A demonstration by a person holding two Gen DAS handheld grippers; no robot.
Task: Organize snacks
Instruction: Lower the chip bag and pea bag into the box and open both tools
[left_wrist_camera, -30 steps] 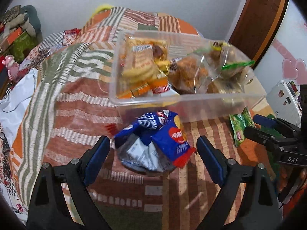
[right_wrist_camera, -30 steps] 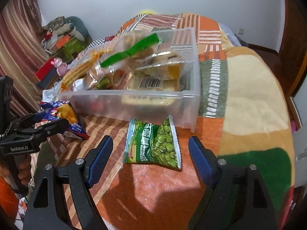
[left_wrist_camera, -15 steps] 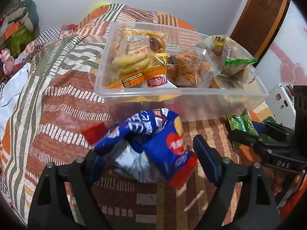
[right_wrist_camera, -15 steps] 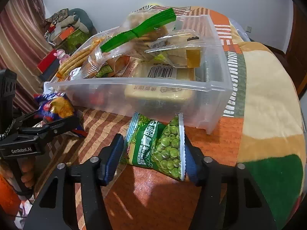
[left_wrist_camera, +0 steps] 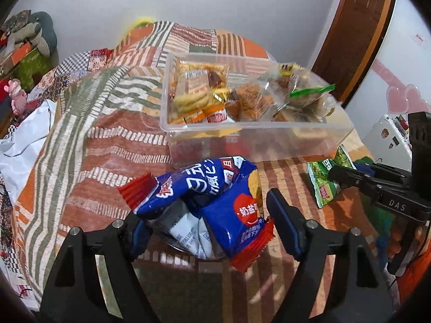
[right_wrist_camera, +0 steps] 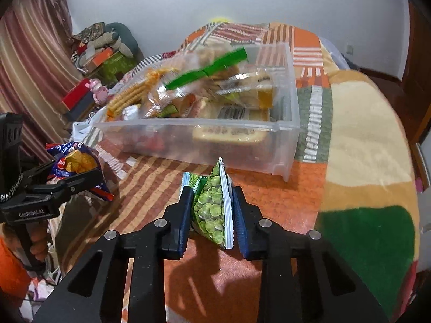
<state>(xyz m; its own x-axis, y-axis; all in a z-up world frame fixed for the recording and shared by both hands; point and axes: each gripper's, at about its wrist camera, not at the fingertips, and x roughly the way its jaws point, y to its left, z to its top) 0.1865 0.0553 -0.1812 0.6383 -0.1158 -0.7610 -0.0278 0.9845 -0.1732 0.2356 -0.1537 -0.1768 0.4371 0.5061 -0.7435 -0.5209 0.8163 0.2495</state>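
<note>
My left gripper [left_wrist_camera: 207, 215] is shut on a crumpled blue snack bag with red ends [left_wrist_camera: 212, 196], held just above the bed cover in front of the clear plastic bin [left_wrist_camera: 256, 145]. My right gripper [right_wrist_camera: 212, 204] is shut on a green pea snack bag [right_wrist_camera: 212, 210], squeezed upright between the blue pads, a little above the cover. The bin [right_wrist_camera: 215, 137] holds several wrapped snacks. The green bag [left_wrist_camera: 326, 185] and the right gripper [left_wrist_camera: 350, 177] show at the right of the left wrist view; the blue bag [right_wrist_camera: 75, 161] and the left gripper [right_wrist_camera: 80, 180] show at the left of the right wrist view.
The bin rests on a bed with a patchwork cover [left_wrist_camera: 107, 123] in orange, brown and green. Boxes and soft toys [right_wrist_camera: 102, 51] are piled by the wall at the left. A wooden door [left_wrist_camera: 358, 35] stands at the right.
Both grippers have closed: the left on the blue bag, the right on the green pea bag. Both bags have been lifted off the cover and are now crumpled between the pads.
</note>
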